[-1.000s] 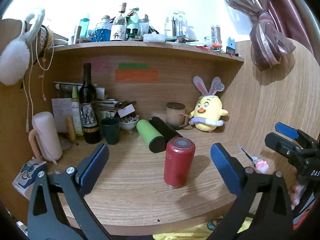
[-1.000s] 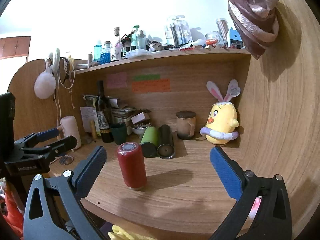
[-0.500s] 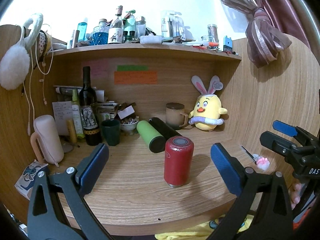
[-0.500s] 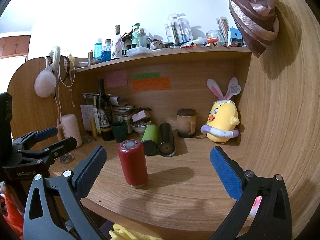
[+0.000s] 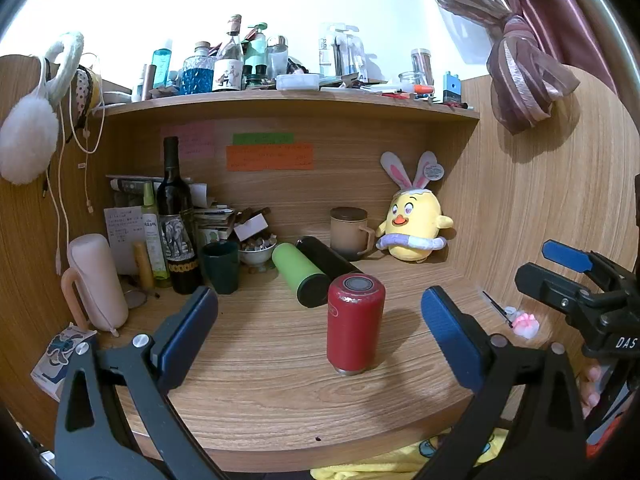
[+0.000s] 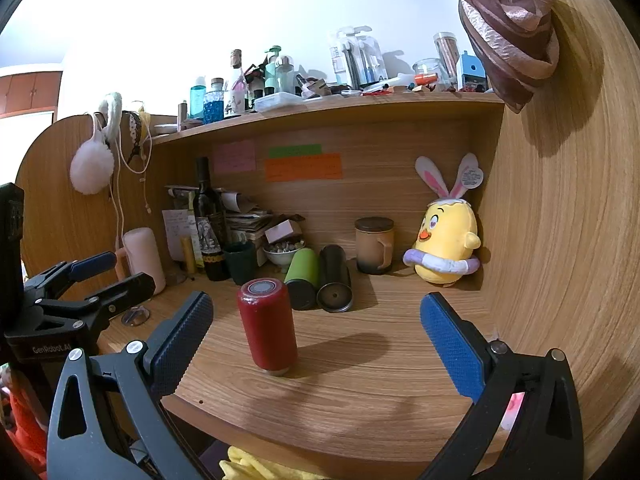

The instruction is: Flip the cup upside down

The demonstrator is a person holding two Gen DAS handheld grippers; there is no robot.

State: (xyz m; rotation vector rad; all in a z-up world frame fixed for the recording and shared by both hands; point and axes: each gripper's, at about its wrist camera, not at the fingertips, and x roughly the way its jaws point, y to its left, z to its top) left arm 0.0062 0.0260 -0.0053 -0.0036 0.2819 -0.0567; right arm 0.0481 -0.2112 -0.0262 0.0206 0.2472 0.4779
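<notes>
A red cylindrical cup (image 5: 355, 326) stands on end near the front of the wooden desk (image 5: 260, 392), its round grey end facing up. It also shows in the right wrist view (image 6: 267, 326). My left gripper (image 5: 320, 336) is open and empty, its blue pads either side of the cup but short of it. My right gripper (image 6: 316, 344) is open and empty, with the cup just inside its left finger (image 6: 180, 340). Each gripper shows at the edge of the other's view.
A green tumbler (image 5: 302, 274) and a black tumbler (image 5: 326, 256) lie on their sides behind the red cup. Further back stand a lidded mug (image 5: 350, 234), a yellow plush chick (image 5: 416, 226), a dark green cup (image 5: 221, 266), a wine bottle (image 5: 176, 220) and a pink bottle (image 5: 96, 280).
Both views have shifted slightly; the red cup stays in place and both grippers stay open.
</notes>
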